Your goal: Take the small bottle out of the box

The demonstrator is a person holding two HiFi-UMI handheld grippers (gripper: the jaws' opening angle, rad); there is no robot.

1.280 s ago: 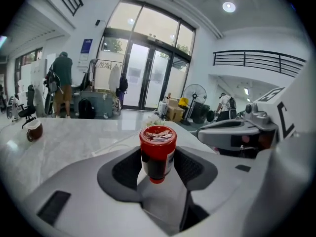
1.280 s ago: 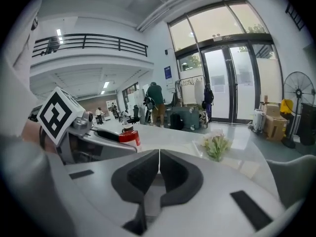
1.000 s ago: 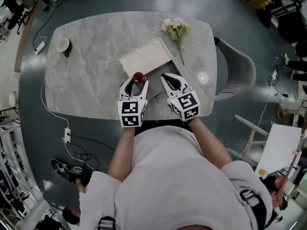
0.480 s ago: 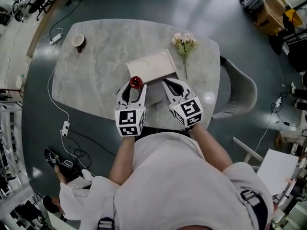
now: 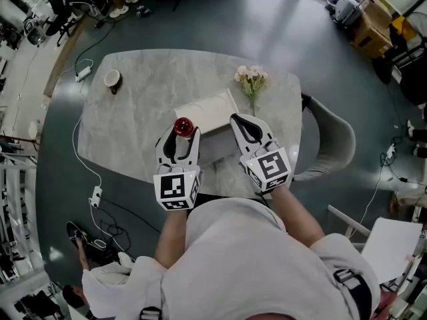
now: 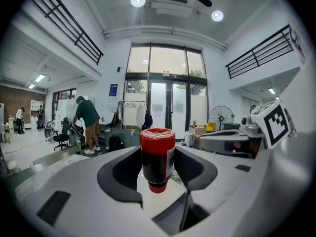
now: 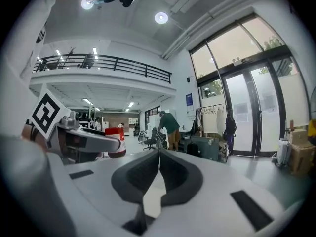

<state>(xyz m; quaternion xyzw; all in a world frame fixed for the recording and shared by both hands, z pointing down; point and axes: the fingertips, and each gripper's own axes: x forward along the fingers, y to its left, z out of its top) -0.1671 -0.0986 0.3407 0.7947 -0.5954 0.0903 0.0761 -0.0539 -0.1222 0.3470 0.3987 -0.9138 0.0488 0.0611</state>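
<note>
Head view: my left gripper [image 5: 181, 137] is raised above the counter [image 5: 127, 119], fingers pinching the small bottle [image 5: 183, 127]; my right gripper [image 5: 241, 122] alongside, fingers pressed together, beside the box [image 5: 208, 109].

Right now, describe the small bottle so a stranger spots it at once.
Over the pale grey marbled table, look at the near left corner of the white rectangular box. There the left claw grips a small dark bottle with a red cap, the only red thing there.
</note>
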